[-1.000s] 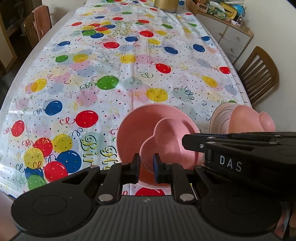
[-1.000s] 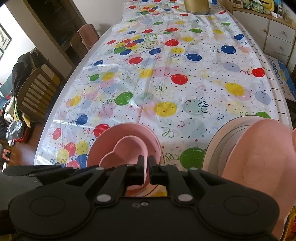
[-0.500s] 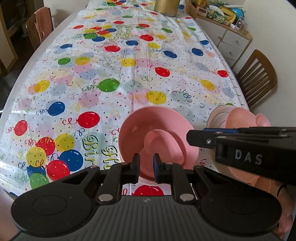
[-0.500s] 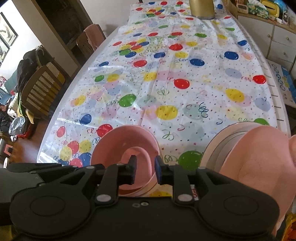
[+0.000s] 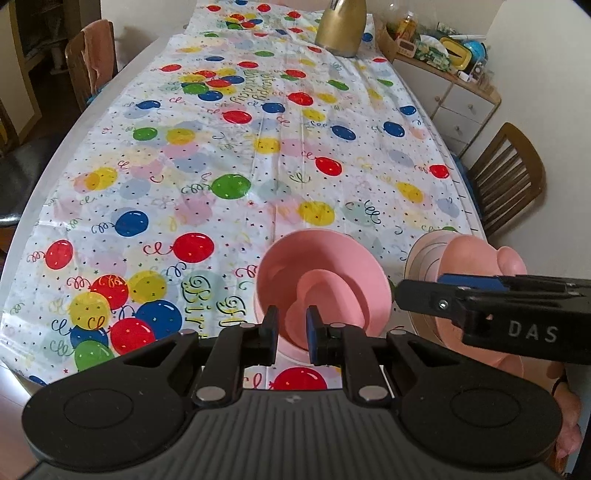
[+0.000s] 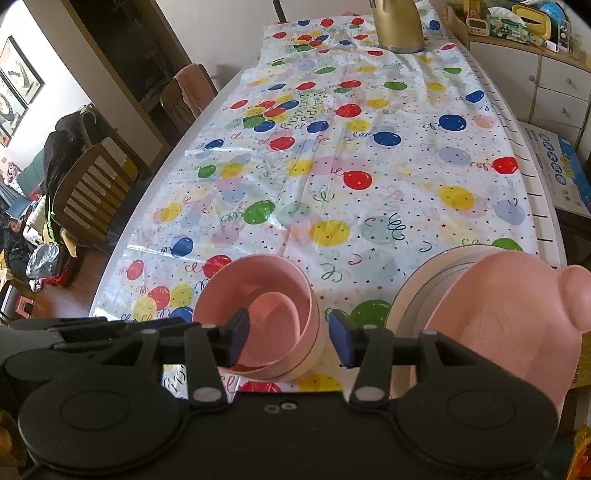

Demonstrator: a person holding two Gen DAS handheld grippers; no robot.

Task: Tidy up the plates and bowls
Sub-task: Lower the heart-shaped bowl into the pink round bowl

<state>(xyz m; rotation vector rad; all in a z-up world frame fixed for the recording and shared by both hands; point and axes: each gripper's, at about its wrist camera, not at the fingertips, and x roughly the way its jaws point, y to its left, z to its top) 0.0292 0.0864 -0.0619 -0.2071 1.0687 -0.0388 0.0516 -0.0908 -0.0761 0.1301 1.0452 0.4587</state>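
2 grippers: both over the near end of a long table w/ balloon-print b-day tablecloth
Far left bg: wooden chairs along table's left side, clutter on floor behind (right-wrist view)
Left gripper: fingers pressed nearly together, narrow gap only, nothing pinched; hovers above near rim of pink bowl, no contact visible
Pink bowl: upright on tablecloth near front edge, approx centre-right; looks like stacked/nested bowls, double rim seen in right-wrist view
Inside bowl: smaller pink heart-shaped dish, lying in the bottom, slightly tilted
Right gripper: jaws opening, blue pads spread either side of bowl's near-right wall; wall is btwn them but pads not pressing on it; also seen side-on in left-wrist view, "DAS" lettering on body
Right of bowl: stack of pink/pale plates at table's right edge, apart from bowl
On/against plates: pink bear-ear shaped dish, upside down & tilted, ear knob at right; can't tell exactly how it's supported
Far end of table: gold vessel standing upright
Right bg: white drawer cabinet w/ clutter on top, wooden chair beside table, cardboard box on floor
Bottom right: part of person's hand visible, left-wrist view
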